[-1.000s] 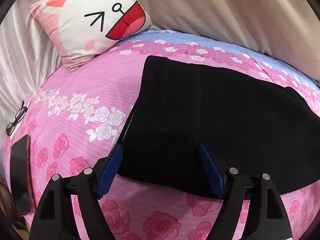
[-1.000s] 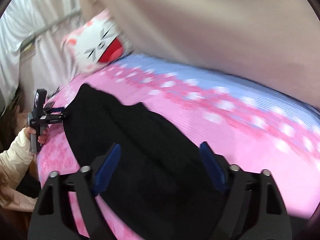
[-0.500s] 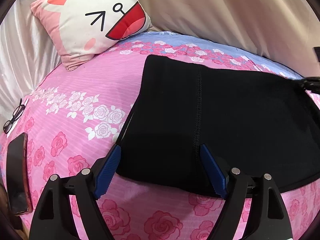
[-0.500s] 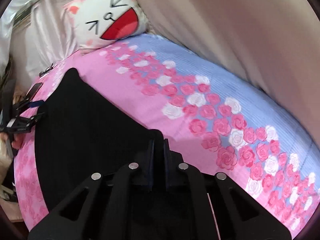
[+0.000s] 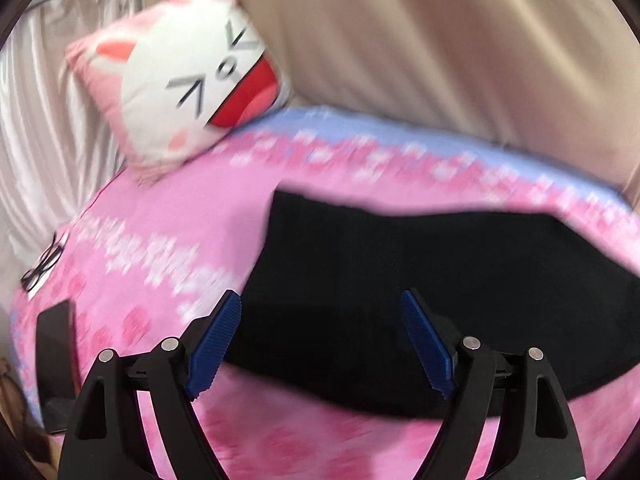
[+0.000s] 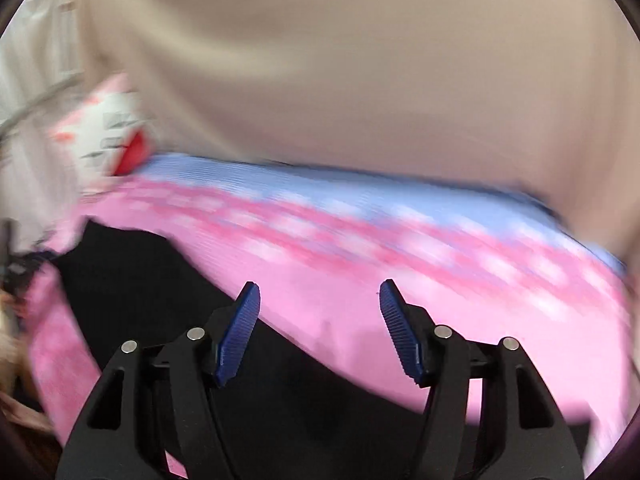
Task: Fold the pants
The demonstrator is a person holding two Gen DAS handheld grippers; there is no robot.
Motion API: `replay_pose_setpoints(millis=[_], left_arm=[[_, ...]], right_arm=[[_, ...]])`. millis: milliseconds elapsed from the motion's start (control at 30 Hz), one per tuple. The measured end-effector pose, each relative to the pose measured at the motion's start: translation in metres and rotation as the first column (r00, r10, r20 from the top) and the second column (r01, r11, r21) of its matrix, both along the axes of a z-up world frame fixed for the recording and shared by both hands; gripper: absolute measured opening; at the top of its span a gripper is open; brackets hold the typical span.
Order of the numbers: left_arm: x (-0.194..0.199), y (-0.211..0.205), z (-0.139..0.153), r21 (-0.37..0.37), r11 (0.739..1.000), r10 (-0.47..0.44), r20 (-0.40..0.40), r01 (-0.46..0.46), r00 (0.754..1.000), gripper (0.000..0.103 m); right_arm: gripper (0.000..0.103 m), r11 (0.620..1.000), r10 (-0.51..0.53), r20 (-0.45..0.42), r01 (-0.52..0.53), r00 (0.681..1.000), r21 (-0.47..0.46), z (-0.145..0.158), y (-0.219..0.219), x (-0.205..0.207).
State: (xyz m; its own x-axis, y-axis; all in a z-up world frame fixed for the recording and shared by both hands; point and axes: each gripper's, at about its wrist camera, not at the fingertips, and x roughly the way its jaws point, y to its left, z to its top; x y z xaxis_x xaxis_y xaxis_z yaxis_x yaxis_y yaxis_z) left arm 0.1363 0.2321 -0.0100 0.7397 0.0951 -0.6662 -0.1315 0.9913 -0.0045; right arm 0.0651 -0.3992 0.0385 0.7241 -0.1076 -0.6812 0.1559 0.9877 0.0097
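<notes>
Pants [image 5: 420, 280]: black, flat on the pink bedspread [image 5: 160, 240], so I can fold them.
Left claw [image 5: 322, 340]: wide, empty, above their near edge.
Right claw [image 6: 318, 328]: jaws just opened, nothing between them.
Pillow [image 5: 184, 76]: far left, clear of my work.

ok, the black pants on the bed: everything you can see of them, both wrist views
The black pants are a dark, matte, soft-looking fabric with no visible print; both views are motion-blurred, so seams are not readable. They lie flat on the pink floral bedsheet, in a broad slab with one squared corner toward the cartoon pillow. In the right wrist view they run diagonally under the camera. Neither the left gripper nor the right gripper holds them; both sets of jaws stand open.
</notes>
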Motion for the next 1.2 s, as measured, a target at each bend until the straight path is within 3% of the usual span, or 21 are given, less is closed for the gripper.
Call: replay_pose_setpoints(millis=[100,167,267,367,433,533,600,667,733,800,867,967,1100,1133,1200], left_arm=[[0.022,-0.031,0.015,-0.015,1.0,-0.026,0.02,0.027,0.999,0.083],[0.04,-0.047,0.012,0.014,1.0,-0.015,0.002,0.015,1.0,0.084],[0.076,-0.063,-0.015,0.061,0.997,0.044,-0.109,-0.038,0.993,0.084],[0.091,-0.057,-0.05,0.075,0.99,0.133,-0.228,-0.119,0.964,0.084],[0.085,-0.049,-0.06,0.042,0.99,0.142,-0.232,-0.136,0.962,0.086],[0.073,-0.052,-0.06,0.09,0.987,0.152,-0.225,-0.135,0.962,0.086],[0.068,-0.049,-0.062,0.092,0.986,0.157,-0.222,-0.139,0.962,0.087],[0.066,-0.044,-0.06,0.076,0.985,0.168,-0.231,-0.155,0.958,0.087],[0.061,-0.041,-0.057,0.063,0.984,0.177,-0.239,-0.167,0.955,0.087],[0.056,-0.042,-0.055,0.069,0.984,0.176,-0.239,-0.164,0.955,0.087],[0.052,-0.045,-0.056,0.078,0.986,0.162,-0.235,-0.148,0.958,0.087],[0.049,-0.047,-0.06,0.108,0.983,0.167,-0.211,-0.147,0.963,0.091],[0.042,-0.036,-0.043,0.103,0.978,0.198,-0.187,-0.182,0.962,0.091],[0.04,-0.032,-0.038,0.119,0.974,0.212,-0.178,-0.193,0.961,0.091],[0.041,-0.021,-0.04,0.168,0.961,0.25,-0.2,-0.219,0.947,0.091]], right_arm=[[0.061,0.97,-0.243,-0.015,0.243,0.97,0.016,-0.012,-0.072,-0.08],[0.061,0.929,-0.365,-0.021,0.366,0.931,0.05,-0.022,-0.113,-0.126],[0.061,0.89,-0.447,-0.038,0.448,0.894,0.084,-0.033,-0.156,-0.16],[0.061,0.891,-0.441,-0.044,0.444,0.896,0.094,-0.041,-0.167,-0.162],[0.061,0.906,-0.411,-0.055,0.415,0.91,0.082,-0.044,-0.167,-0.151],[0.061,0.933,-0.349,-0.086,0.355,0.933,0.058,-0.055,-0.167,-0.116],[0.01,0.946,-0.309,-0.169,0.322,0.936,0.051,-0.069,-0.168,-0.094],[0.008,0.953,-0.303,-0.147,0.299,0.942,-0.046,-0.054,-0.152,-0.092],[0.008,0.943,-0.333,-0.07,0.331,0.94,-0.043,-0.03,-0.156,-0.109],[0.008,0.93,-0.366,-0.111,0.366,0.924,-0.02,-0.039,-0.178,-0.117],[0.011,0.932,-0.354,-0.177,0.361,0.918,0.008,-0.073,-0.189,-0.116],[0.024,0.93,-0.361,-0.125,0.367,0.924,0.032,-0.06,-0.182,-0.123],[0.027,0.889,-0.456,0.003,0.456,0.89,-0.044,-0.019,-0.169,-0.147],[0.027,0.889,-0.456,0.038,0.457,0.889,-0.035,-0.009,-0.163,-0.149],[0.027,0.926,-0.377,0.091,0.377,0.922,0.019,0.01,-0.139,-0.143]])
